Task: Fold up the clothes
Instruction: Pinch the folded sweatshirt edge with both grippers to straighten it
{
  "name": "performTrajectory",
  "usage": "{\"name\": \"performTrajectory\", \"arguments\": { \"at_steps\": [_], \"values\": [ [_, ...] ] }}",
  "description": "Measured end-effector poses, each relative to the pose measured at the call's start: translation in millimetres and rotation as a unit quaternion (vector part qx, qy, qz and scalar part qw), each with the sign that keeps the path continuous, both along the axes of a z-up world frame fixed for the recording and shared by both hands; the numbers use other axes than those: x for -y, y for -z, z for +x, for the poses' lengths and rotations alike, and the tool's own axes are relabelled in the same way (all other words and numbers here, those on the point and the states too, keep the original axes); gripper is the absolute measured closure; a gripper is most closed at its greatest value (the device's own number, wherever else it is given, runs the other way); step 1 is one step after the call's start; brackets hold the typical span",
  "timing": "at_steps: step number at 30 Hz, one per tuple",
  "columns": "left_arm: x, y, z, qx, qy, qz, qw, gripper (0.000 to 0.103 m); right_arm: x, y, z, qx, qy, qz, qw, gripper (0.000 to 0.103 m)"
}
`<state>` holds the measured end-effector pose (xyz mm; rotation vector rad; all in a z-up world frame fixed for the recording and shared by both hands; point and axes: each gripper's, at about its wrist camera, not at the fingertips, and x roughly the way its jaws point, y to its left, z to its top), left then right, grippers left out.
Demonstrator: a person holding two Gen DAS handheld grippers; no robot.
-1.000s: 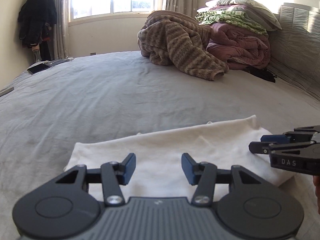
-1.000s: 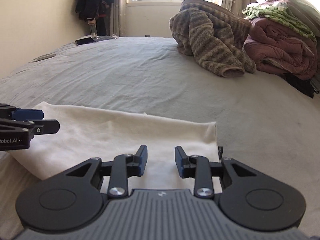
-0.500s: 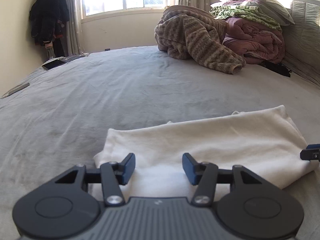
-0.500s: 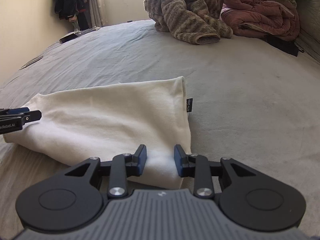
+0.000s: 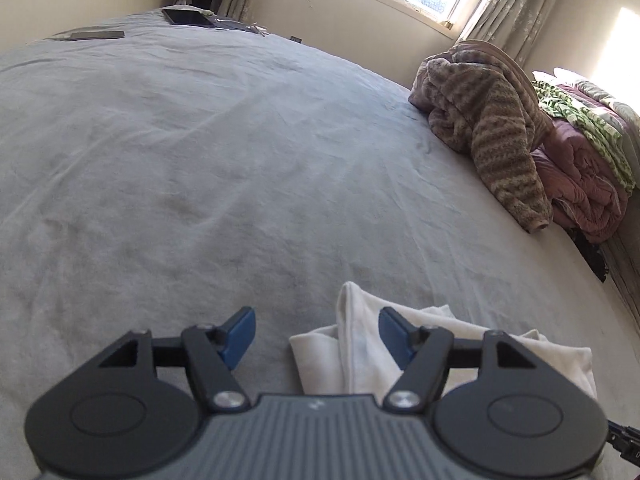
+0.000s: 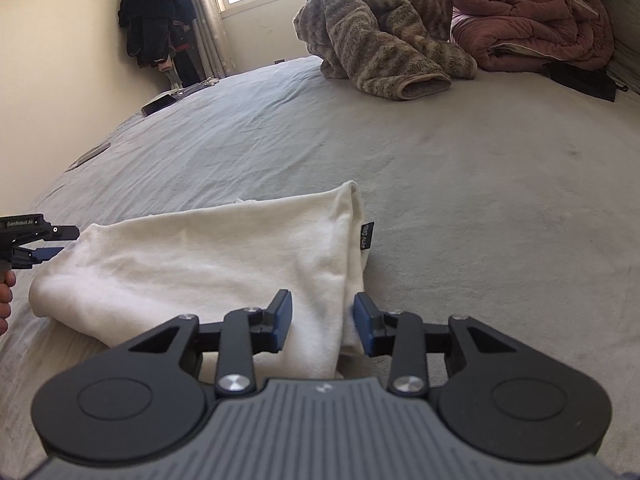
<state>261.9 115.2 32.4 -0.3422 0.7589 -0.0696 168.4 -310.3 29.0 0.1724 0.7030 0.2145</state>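
Note:
A folded cream-white garment [image 6: 208,256] lies flat on the grey bed [image 6: 460,168], a small dark label at its right edge. My right gripper [image 6: 322,322] is open, low over the garment's near right corner, and the folded right edge runs between its blue pads. My left gripper [image 5: 316,334] is open wider at the garment's [image 5: 360,348] left end, with the bunched corner beside its right finger. The right wrist view shows the left gripper [image 6: 36,236] at the far left, a person's hand below it.
A brown striped fleece blanket [image 6: 380,52] and a pink quilt [image 6: 528,28] under green-patterned bedding [image 5: 580,124] are piled at the bed's far right. A tablet [image 5: 188,18] and a flat dark device [image 5: 96,35] lie at the far left edge. Dark coats [image 6: 156,16] hang in the corner.
Both grippers moved apart to the garment's two ends and dropped lower. The left one swung left and tilted, its jaws a little wider. The garment stays flat.

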Motion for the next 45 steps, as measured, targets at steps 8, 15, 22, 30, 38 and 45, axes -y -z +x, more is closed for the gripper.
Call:
{"name": "performTrajectory", "arguments": {
  "at_steps": [8,15,22,30,38,45],
  "values": [
    [7,-10,18,0.011,-0.016,0.036,0.9991,0.038,-6,-3,-5,0.022,-0.013,-0.048,0.999,0.089],
    [-2,-11,16,-0.007,0.023,-0.014,0.9996,0.035,-10,-4,-10,0.017,-0.024,-0.064,0.998,0.094],
    [25,-6,27,-0.018,0.052,0.053,0.9971,0.065,-9,-6,-12,0.014,-0.022,-0.066,0.997,0.096],
    [29,-21,21,0.043,0.079,0.073,0.9933,0.080,-7,-5,-11,0.016,-0.028,-0.055,0.998,0.095],
    [-4,-15,26,-0.006,0.053,-0.019,0.9984,0.059,-3,-4,-9,0.006,-0.029,-0.038,0.999,0.090],
    [22,-8,32,-0.021,0.089,0.024,0.9956,0.056,-5,-2,-9,0.006,-0.029,-0.034,0.999,0.089]
  ]
}}
